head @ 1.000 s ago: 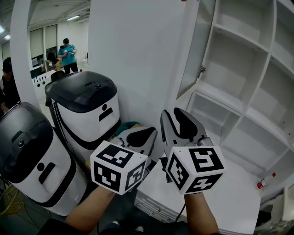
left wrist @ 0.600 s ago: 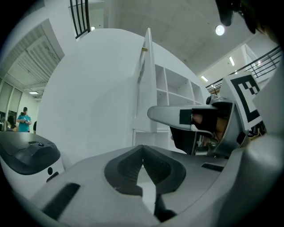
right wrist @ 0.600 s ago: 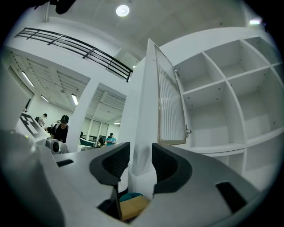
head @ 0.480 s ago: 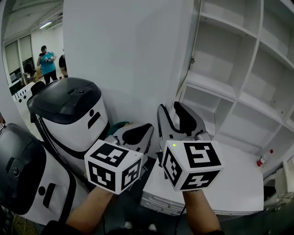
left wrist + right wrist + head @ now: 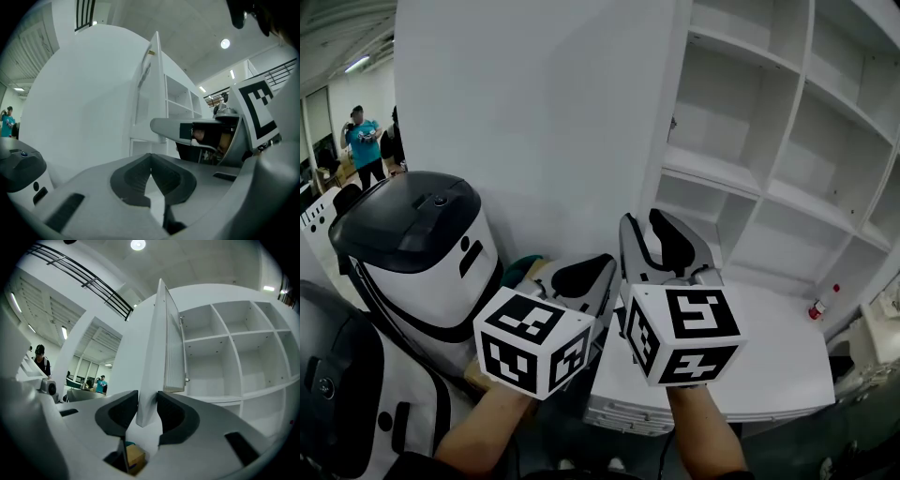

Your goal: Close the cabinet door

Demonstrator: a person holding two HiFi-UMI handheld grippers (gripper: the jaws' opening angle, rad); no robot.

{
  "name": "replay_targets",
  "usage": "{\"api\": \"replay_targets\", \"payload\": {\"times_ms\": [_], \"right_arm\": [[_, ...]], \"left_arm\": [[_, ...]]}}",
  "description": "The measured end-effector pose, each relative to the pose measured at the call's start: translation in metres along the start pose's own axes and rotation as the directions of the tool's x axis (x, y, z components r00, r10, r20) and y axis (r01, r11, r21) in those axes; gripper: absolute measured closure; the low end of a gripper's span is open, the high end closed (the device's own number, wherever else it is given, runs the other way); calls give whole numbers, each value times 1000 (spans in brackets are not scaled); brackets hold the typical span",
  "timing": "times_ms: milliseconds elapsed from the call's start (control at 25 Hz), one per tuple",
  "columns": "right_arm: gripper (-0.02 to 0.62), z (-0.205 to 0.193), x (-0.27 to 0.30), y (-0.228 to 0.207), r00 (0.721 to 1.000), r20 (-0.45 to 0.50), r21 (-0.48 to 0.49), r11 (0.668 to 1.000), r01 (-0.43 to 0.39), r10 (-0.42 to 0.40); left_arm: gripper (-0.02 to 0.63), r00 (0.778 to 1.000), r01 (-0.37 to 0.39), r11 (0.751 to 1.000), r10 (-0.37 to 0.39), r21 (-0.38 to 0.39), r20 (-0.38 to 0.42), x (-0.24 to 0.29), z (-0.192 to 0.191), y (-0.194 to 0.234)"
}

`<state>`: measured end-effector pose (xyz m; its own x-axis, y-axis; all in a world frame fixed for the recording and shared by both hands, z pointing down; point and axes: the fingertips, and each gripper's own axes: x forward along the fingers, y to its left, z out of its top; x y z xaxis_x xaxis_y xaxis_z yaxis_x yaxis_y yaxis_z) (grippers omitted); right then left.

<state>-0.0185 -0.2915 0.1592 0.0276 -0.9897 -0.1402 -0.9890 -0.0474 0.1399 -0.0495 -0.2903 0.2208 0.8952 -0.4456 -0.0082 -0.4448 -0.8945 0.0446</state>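
Observation:
The cabinet door (image 5: pixel 544 122) is a tall white panel standing open, edge-on to the shelves (image 5: pixel 769 187). My right gripper (image 5: pixel 661 230) points level at the door's free edge. In the right gripper view the door's lower edge (image 5: pixel 152 371) lines up in the gap of my right gripper (image 5: pixel 146 406), whose jaws are closing; the pads do not press on it. My left gripper (image 5: pixel 586 272) hangs beside it, lower and to the left. In its own view the left gripper (image 5: pixel 151 161) has its pads met at the tips, with nothing between them.
Two white-and-black bin-shaped machines (image 5: pixel 422 244) (image 5: pixel 347 394) stand left of the door. A low white platform (image 5: pixel 769 366) lies under the shelves, with a small red-capped bottle (image 5: pixel 818 307) at its right. People (image 5: pixel 364 145) stand far back left.
The head view has swung: door and shelves have slid left and now fill more of it, and the bins have moved down-left. Both grippers keep about the same place in front.

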Motion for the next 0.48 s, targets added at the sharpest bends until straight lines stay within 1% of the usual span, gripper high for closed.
{"api": "replay_targets", "payload": {"times_ms": [160, 320, 480], "right_arm": [[468, 0, -2, -2, 1000, 4, 2, 1000, 5, -5], [474, 1, -7, -10, 1000, -8, -5, 1000, 27, -27], [483, 0, -12, -18, 999, -16, 12, 999, 44, -44]], "left_arm": [[594, 999, 48, 999, -48, -4, 8, 4, 2, -3], [594, 995, 101, 995, -101, -7, 8, 11, 2, -11], [594, 990, 138, 990, -138, -14, 8, 16, 0, -19]]}}
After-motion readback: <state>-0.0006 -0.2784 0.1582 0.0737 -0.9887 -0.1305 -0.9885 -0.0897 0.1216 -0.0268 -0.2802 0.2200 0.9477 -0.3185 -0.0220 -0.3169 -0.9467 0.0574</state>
